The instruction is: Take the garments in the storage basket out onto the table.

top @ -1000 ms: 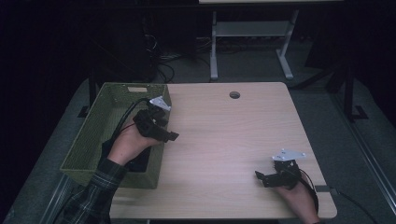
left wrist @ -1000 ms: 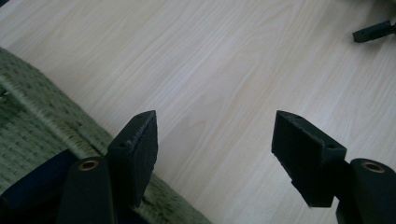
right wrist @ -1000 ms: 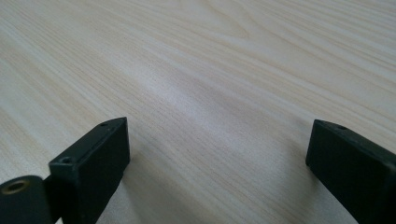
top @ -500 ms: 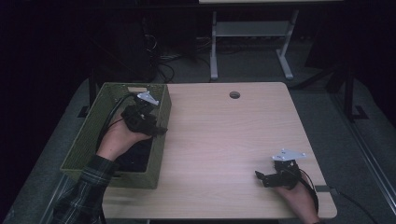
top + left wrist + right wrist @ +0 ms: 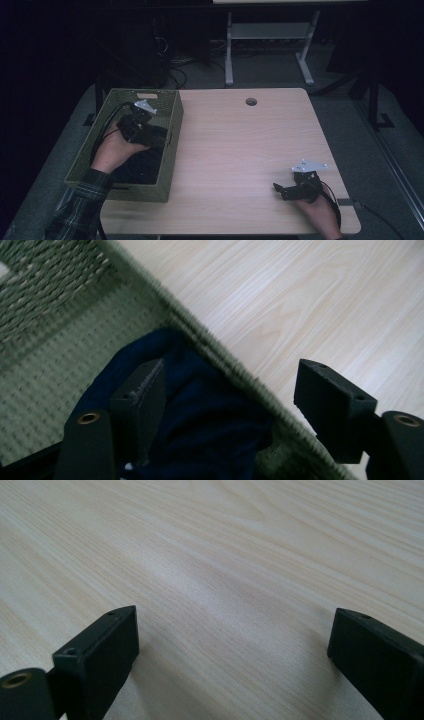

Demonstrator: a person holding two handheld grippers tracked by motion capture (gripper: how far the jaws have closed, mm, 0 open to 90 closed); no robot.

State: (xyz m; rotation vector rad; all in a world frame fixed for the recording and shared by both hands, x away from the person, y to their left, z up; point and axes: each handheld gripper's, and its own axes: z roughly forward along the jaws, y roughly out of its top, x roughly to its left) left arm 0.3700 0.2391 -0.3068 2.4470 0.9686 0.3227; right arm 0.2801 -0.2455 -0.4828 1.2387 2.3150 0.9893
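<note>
The left claw, its jaws wide and just opened further with nothing pinched between them, hangs over the dark navy cloth heaped inside the green woven basket at the light wooden table's left edge, so the step in hand appears to be reaching for that cloth, and the next move calls for lowering and closing on a fold, while the right claw rests wide and empty on the table.

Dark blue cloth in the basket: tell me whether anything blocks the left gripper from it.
Nothing visible does. The left gripper hangs open inside the green woven basket, directly over the dark blue cloth; one jaw stands over the cloth, the other over the basket's rim.
</note>
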